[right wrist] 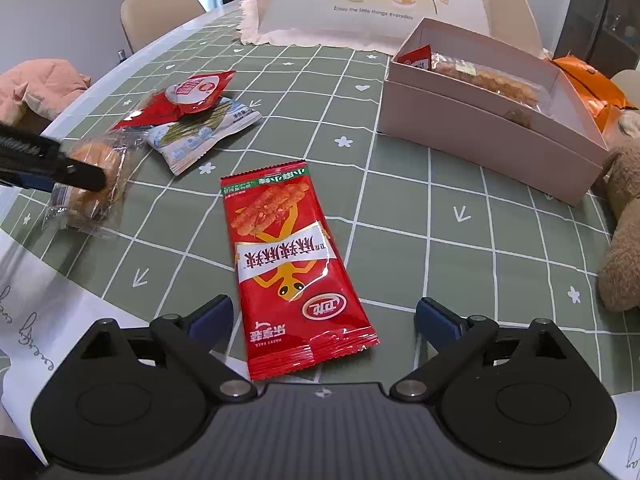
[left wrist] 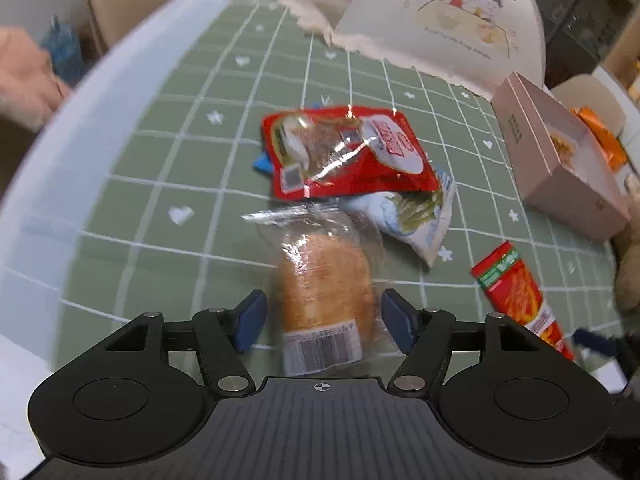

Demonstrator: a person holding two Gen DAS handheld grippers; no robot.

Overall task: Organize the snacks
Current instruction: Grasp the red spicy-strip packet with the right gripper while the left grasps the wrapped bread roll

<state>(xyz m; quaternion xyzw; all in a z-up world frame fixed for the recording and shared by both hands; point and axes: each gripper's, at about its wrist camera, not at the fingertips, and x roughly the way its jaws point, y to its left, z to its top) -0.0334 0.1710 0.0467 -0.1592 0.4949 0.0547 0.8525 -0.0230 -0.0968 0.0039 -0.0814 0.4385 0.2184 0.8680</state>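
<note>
Red snack packet (right wrist: 294,276), printed "HAPPY PACK", lies flat on the green checked counter (right wrist: 460,248) between the released right tool (right wrist: 324,320). Left tool (left wrist: 324,318) spreads unclenched around a barcoded wrapped bun (left wrist: 326,292). Dome cover (right wrist: 384,0) reads "Enjoy the little things everyday".

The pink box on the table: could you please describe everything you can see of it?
The pink box is a shallow rectangular carton, seemingly matte cardboard, open-topped with a white interior. It sits flat on the green checked tablecloth, in front of the illustrated food cover. Inside lie a clear-wrapped pastry and a small red packet. A plush toy lies by its near corner.
</note>
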